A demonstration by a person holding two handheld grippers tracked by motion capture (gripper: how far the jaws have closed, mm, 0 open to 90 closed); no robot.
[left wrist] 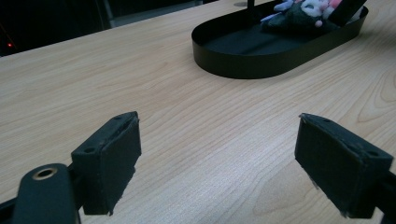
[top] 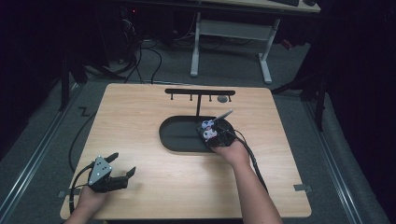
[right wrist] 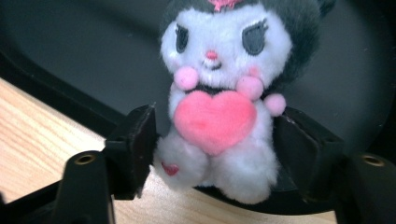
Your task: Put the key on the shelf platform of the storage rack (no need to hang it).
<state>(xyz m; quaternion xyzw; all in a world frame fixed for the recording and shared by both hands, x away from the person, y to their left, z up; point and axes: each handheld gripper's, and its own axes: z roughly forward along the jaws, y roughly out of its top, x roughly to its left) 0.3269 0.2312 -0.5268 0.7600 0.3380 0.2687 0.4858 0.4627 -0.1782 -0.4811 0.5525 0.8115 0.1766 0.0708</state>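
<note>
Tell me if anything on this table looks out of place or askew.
Nothing stands out. The plush toy sits between the right gripper's jaws at the near rim of the black oval tray, the hook rack stands upright behind it, and the left gripper hangs open over bare wood.

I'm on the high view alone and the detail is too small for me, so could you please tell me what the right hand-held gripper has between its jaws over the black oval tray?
Observer: A small white and dark grey plush toy hugging a pink heart; the right hand-held gripper has a jaw on each flank.
Operator: Thank you. Is the toy down inside the tray?
Observer: Its feet overhang the near rim of the black oval tray, above the light wooden table.
Operator: And the left hand-held gripper?
Observer: The left hand-held gripper is wide open, with bare wood between its jaws.
</note>
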